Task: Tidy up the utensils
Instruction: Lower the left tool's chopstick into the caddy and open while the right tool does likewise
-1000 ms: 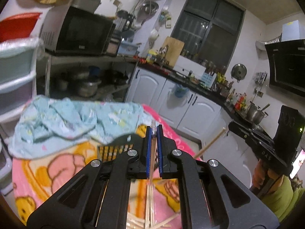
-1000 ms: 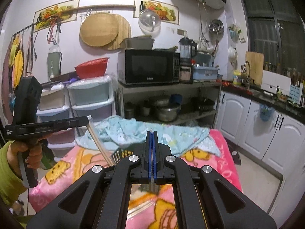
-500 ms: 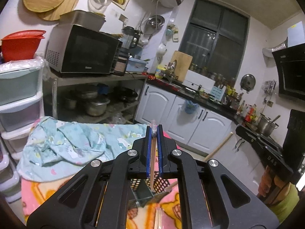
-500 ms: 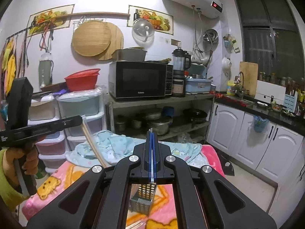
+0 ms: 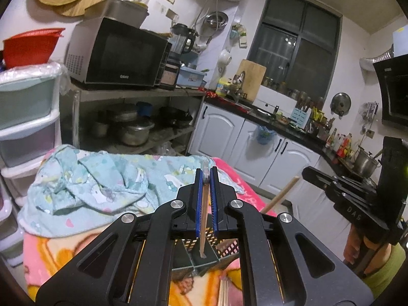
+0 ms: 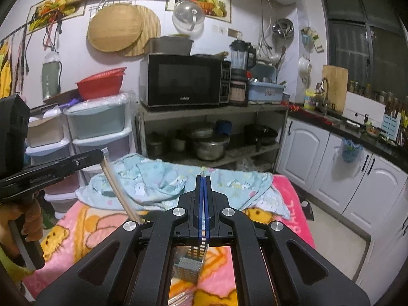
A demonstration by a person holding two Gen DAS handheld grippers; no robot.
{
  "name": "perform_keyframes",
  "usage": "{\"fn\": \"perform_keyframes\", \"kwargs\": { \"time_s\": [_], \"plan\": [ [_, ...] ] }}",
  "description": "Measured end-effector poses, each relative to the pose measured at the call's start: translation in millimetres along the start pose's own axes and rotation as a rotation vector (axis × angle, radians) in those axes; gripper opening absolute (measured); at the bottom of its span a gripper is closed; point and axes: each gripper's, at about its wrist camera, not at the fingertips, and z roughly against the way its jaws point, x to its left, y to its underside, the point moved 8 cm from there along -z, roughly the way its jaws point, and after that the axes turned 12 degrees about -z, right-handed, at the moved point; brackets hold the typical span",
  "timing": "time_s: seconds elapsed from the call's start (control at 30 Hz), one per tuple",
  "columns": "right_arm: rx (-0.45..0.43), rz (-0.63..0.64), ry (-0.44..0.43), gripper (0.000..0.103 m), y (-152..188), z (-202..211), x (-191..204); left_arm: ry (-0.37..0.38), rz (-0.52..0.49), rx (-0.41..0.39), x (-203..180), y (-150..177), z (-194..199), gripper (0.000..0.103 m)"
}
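Chopstick over the holder

The left gripper (image 5: 206, 201) pinches a thin wooden chopstick (image 5: 203, 227), its lower tip inside the perforated dark holder (image 5: 224, 248) on the pink blanket (image 6: 84, 232). The right gripper (image 6: 203, 204) clamps the holder's slotted wall. More pale sticks (image 5: 224, 292) lie loose on the blanket, just beside the holder.

Left gripper (image 5: 206, 178) jaws pinch a chopstick (image 5: 204, 219) above the basket (image 5: 224, 247).

Pink cartoon blanket (image 6: 84, 219): crumpled blue cloth (image 6: 158, 186), mesh utensil holder (image 6: 190, 262), loose chopsticks (image 5: 224, 290).
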Motion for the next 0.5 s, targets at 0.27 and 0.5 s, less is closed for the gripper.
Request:
{"fn": "perform_keyframes", "kwargs": {
  "time_s": [0.27,0.5],
  "plan": [
    [0.065,-0.007,-0.005,0.001,23.3,-22.9,2.4,0.006,0.023,0.050,6.4,24.7,-13.2,0.003],
    [0.104,-0.025,0.001,0.018,38.9,-35.8,-0.5,0.006,0.029,0.080,9.9,40.1,-17.9,0.022]
  ]
}}
